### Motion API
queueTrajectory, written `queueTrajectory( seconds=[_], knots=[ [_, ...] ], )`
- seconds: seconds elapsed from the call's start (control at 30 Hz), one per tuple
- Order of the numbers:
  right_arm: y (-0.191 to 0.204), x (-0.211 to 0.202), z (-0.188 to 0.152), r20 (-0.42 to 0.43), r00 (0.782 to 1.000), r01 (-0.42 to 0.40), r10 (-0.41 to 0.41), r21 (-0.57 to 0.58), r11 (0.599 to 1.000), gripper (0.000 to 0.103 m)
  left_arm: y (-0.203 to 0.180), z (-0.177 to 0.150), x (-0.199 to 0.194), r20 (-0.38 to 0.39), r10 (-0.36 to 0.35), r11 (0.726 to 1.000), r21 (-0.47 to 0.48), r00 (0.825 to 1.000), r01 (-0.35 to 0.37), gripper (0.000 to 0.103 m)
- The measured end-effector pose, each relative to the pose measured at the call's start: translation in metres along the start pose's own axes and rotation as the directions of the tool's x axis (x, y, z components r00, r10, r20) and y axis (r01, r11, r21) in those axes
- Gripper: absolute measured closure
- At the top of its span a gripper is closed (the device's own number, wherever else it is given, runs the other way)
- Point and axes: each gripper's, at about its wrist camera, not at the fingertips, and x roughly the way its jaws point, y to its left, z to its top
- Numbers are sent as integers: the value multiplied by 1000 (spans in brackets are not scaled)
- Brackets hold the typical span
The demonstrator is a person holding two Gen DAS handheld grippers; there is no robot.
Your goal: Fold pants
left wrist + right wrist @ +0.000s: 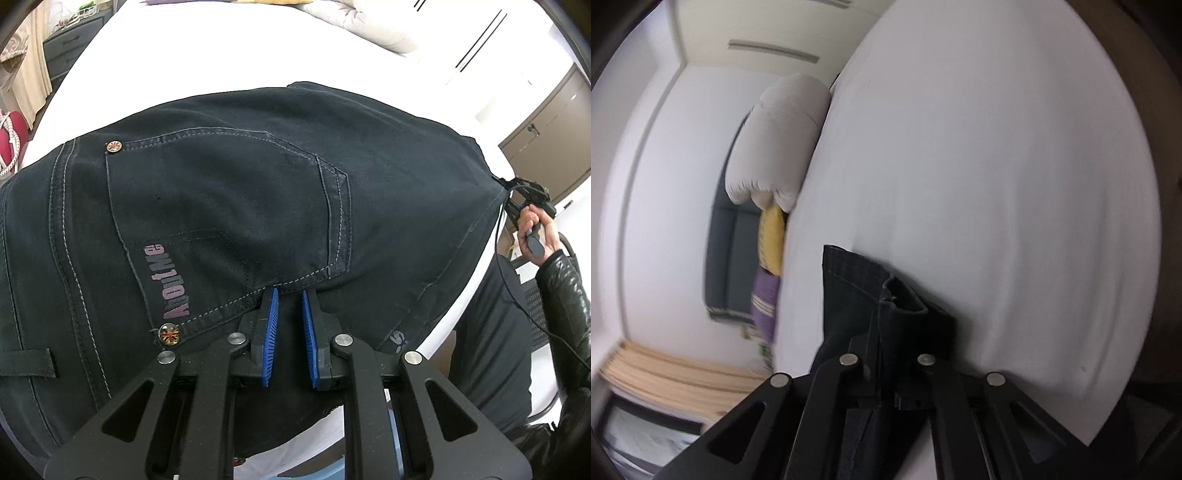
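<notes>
Dark navy pants (229,206) lie spread on a white bed (207,55), back pocket with "AboutMe" print facing up. My left gripper (290,295) hovers at the near edge of the pants, its blue pads (271,332) slightly apart and holding nothing. My right gripper (517,184) shows at the far right of the left wrist view, pinching the pants' leg end. In the right wrist view the right gripper (886,354) is shut on the dark cloth of the pants (857,291), which sticks up between the fingers.
A white duvet (775,147) and yellow and purple pillows (772,240) lie at the head of the bed. A dark dresser (70,48) stands at the left, a brown cabinet (550,122) at the right. The person's leather-sleeved arm (565,295) is at the right.
</notes>
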Motion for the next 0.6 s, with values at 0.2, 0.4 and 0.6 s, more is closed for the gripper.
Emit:
queueTrajectory(
  seconds=[0.2, 0.4, 0.6],
  knots=[
    [7, 1, 16, 8, 997, 83, -83, -61, 995, 98, 1, 2, -1, -7, -8, 1000, -4, 1000, 8, 89],
    [-15, -26, 14, 8, 1000, 27, -27, -15, 1000, 92, 7, 1, -6, -6, -20, 1000, -3, 1000, 20, 89],
    [-17, -52, 23, 68, 988, 141, -138, -46, 989, 90, 8, 0, -11, -3, -18, 1000, 1, 1000, 18, 89]
  ],
)
